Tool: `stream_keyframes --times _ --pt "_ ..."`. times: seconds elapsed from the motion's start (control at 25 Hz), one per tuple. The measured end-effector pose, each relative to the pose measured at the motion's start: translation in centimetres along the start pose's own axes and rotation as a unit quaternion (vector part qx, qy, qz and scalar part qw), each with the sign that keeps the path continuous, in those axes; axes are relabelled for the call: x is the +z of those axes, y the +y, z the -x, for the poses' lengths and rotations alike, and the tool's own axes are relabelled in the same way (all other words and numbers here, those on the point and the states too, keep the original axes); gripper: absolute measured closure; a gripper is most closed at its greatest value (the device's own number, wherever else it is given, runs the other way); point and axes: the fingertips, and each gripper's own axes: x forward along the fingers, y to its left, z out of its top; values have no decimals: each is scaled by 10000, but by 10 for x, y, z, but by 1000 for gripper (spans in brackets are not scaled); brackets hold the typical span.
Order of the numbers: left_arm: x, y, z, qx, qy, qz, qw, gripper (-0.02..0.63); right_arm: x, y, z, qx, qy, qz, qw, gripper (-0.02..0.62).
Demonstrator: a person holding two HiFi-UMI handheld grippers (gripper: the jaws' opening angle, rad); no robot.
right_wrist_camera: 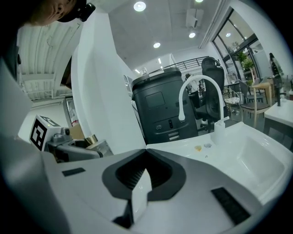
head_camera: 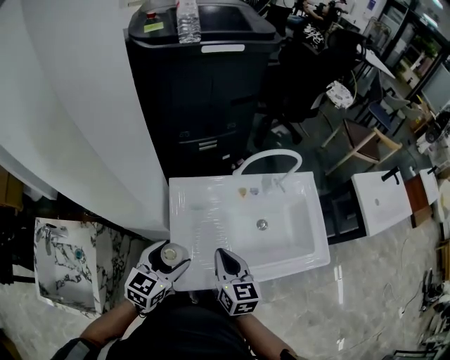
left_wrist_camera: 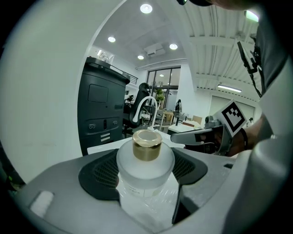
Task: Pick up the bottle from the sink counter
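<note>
A person's left gripper (head_camera: 169, 261) clamps a frosted bottle (left_wrist_camera: 145, 161) with a gold cap (left_wrist_camera: 147, 144). Its two jaws press either side of the round body just below the shoulder, at the near left corner of the white sink counter (head_camera: 204, 211). Whether the bottle's base is clear of the counter cannot be told. Just beside it, the right gripper (right_wrist_camera: 145, 154) hangs with its jaws closed tip to tip, holding nothing.

The hold sits on a smooth, curved surface that looks like frosted glass. A slackened squeeze or a sharp tilt could let the bottle slide out. This close to the counter's edge, it would probably drop to the floor (head_camera: 365, 295) rather than land back on the counter. The right gripper is near enough to knock it if swung across.

The count, working outward:
- Two grippers and one bottle in the grip.
- One patterned bag (head_camera: 67, 271) on the floor to the left.
- One basin (head_camera: 288, 235) with one drain (head_camera: 262, 225).
- Two small items (head_camera: 242, 191) by the base of the tap, too small to name.
- One arched tap (head_camera: 271, 156).
- One black cabinet (head_camera: 204, 98) behind, with one clear plastic bottle (head_camera: 188, 20) on top.
- One second sink (head_camera: 380, 204) well off to the right.
</note>
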Motion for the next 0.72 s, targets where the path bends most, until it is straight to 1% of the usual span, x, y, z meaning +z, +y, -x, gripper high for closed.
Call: stream_keyframes --times 0.16,0.32,0.48,0.6,0.72 --pt "-1 -10 7 -172 77 0 9998 269 11 8 2 45 -55 172 9998 591" --pt "-5 -14 12 -222 156 -71 9996 269 18 17 2 170 -177 270 9993 591" --pt "-5 -17 16 -255 240 -51 9994 268 31 19 7 135 -379 375 9985 591" --pt "-6 -22 17 -350 287 -38 9990 268 40 19 9 72 -445 378 9983 591" --pt "-3 -24 15 -394 239 -61 9989 268 35 19 9 113 -420 353 9984 591"
